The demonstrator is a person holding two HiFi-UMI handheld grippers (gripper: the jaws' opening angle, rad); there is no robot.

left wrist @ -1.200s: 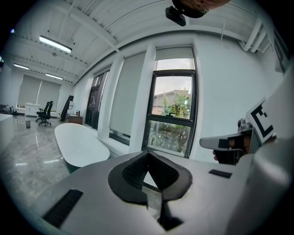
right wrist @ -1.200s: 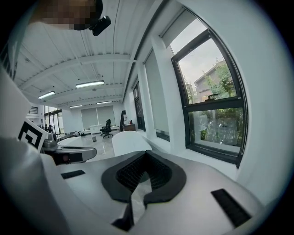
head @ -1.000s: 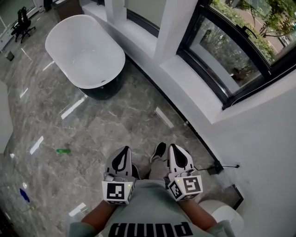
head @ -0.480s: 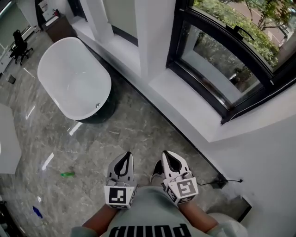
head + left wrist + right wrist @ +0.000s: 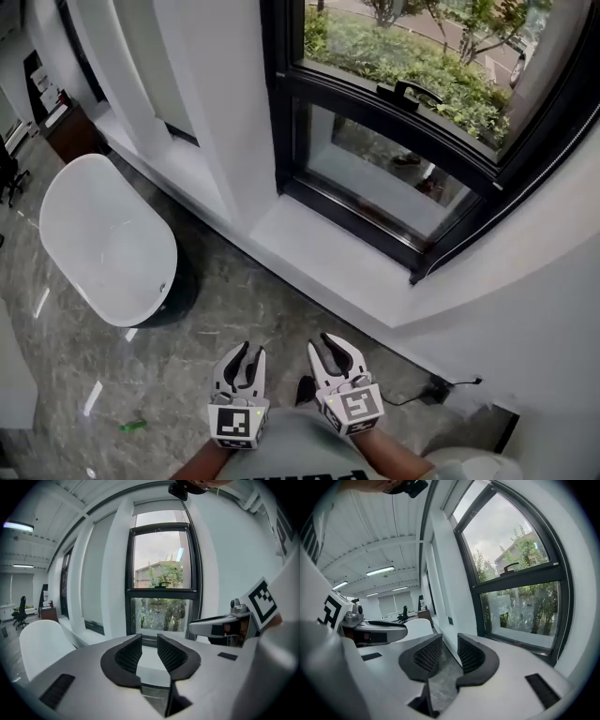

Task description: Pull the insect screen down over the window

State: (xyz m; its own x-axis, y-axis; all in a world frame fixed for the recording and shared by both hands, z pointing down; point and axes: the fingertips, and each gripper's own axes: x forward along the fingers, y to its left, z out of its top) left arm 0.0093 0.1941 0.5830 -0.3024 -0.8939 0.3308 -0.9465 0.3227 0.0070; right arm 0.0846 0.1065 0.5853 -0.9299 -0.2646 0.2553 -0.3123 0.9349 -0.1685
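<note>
The black-framed window [image 5: 403, 141] rises above a white sill [image 5: 319, 253], with a black handle [image 5: 417, 94] on its cross bar. No insect screen shows over the glass, and greenery is visible through it. My left gripper [image 5: 246, 354] and right gripper [image 5: 330, 345] are held side by side low in the head view, short of the sill. Both point toward the window [image 5: 161, 583]. Their jaws have just been opening and stand slightly apart. Nothing is between the left gripper's [image 5: 149, 639] pads or the right gripper's [image 5: 450, 639] pads.
A white bathtub [image 5: 103, 239] stands on the marble floor to the left. A small green object [image 5: 131, 426] lies on the floor near my left side. A black cable and plug [image 5: 436, 389] sit at the wall base on the right. White wall [image 5: 525, 309] closes the right side.
The window has come nearer and fills more of the head view as I moved toward it, while the bathtub slid left. Both grippers' jaws have parted slightly.
</note>
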